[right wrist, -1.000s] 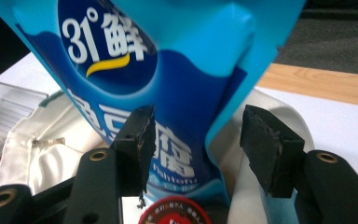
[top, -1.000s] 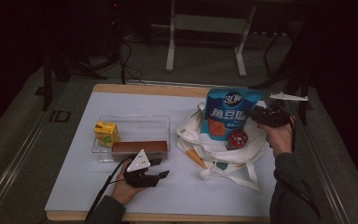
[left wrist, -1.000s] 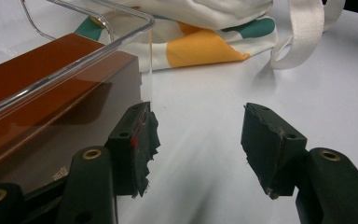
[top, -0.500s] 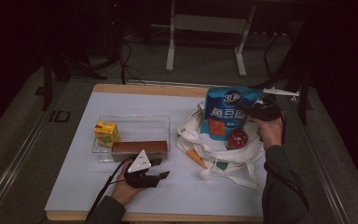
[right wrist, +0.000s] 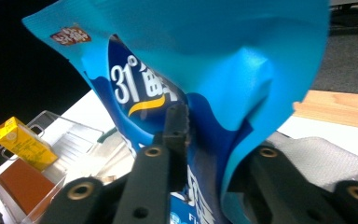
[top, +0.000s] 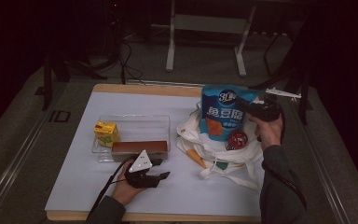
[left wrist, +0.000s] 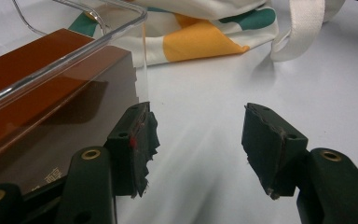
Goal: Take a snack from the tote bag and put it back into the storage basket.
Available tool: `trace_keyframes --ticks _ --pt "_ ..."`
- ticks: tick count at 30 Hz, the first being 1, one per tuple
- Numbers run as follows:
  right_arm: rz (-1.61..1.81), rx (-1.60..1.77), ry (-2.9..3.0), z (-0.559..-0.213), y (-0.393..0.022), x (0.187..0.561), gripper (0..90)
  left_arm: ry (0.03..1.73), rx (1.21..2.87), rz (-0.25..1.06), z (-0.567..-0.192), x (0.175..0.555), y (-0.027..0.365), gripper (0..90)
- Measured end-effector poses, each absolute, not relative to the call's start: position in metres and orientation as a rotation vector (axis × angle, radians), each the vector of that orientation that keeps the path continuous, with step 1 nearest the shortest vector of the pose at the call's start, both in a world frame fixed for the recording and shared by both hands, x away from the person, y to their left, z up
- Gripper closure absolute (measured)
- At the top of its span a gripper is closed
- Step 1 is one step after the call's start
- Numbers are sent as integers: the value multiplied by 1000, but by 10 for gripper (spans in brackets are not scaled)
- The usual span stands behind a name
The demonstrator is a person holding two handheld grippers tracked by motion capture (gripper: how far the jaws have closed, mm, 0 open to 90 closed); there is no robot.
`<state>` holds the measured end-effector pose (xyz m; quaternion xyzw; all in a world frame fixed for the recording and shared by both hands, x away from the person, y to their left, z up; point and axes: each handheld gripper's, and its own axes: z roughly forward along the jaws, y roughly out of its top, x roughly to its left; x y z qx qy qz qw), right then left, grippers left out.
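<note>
dark floor rings the white worktop (top: 74, 186). right tool (right wrist: 205, 154) has just been closing and pinches the blue snack bag (top: 223, 114), upright above the tote bag (top: 214, 149); clear tray (top: 135, 122) lies off to its left. left tool (left wrist: 196, 149) rests spread, empty.

Sitting on the table (top: 74, 186) are one clear tray (top: 135, 122) holding one yellow carton (top: 105, 132) and one brown box (top: 139, 147), one cloth bag (top: 223, 154), one blue pouch (top: 223, 114), one red tin (top: 237, 138), and two grippers: left (top: 161, 176), right (top: 242, 106).
</note>
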<state>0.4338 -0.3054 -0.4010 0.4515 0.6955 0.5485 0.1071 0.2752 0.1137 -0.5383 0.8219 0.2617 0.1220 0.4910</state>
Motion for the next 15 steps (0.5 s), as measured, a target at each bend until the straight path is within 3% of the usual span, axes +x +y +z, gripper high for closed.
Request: trace_keyframes --ticks 5,15 --pt "1609 1372 2067 -398 -302 434 880 635 2000 295 -538 275 113 429" --pt "1647 1423 2106 -391 -298 434 893 637 2005 289 -538 276 113 429"
